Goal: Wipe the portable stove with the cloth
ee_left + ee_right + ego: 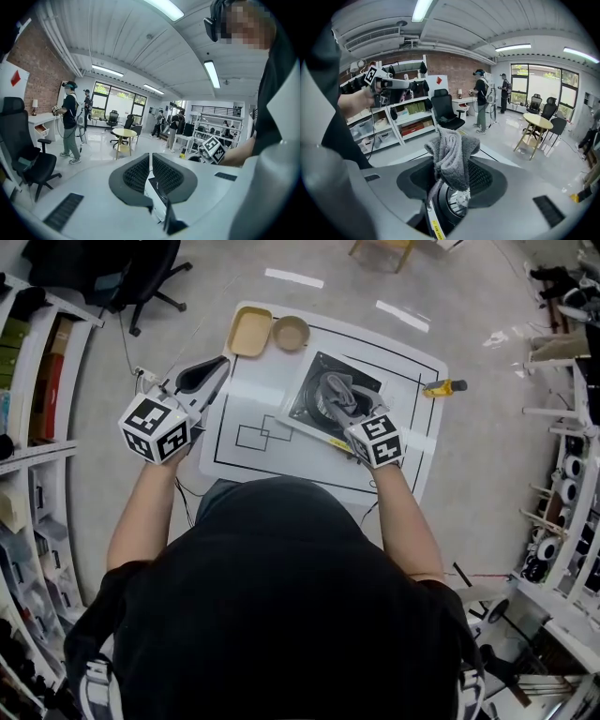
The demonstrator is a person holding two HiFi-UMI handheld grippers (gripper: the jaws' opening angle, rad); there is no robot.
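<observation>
The black portable stove (323, 381) lies on the white table (258, 399), right of middle. My right gripper (339, 395) hangs over the stove's burner, shut on a grey cloth (336, 390). In the right gripper view the cloth (451, 157) sticks up bunched between the jaws, with the burner ring (452, 204) just beneath. My left gripper (214, 374) hovers over the table's left side, shut and holding nothing. In the left gripper view the left gripper (150, 171) has its pads together.
A tan square tray (249, 331) and a round tan bowl (291, 333) sit at the table's far edge. A yellow-and-black tool (444, 386) lies at the right edge. Shelves (28, 418) stand on both sides and an office chair (141, 273) beyond the table.
</observation>
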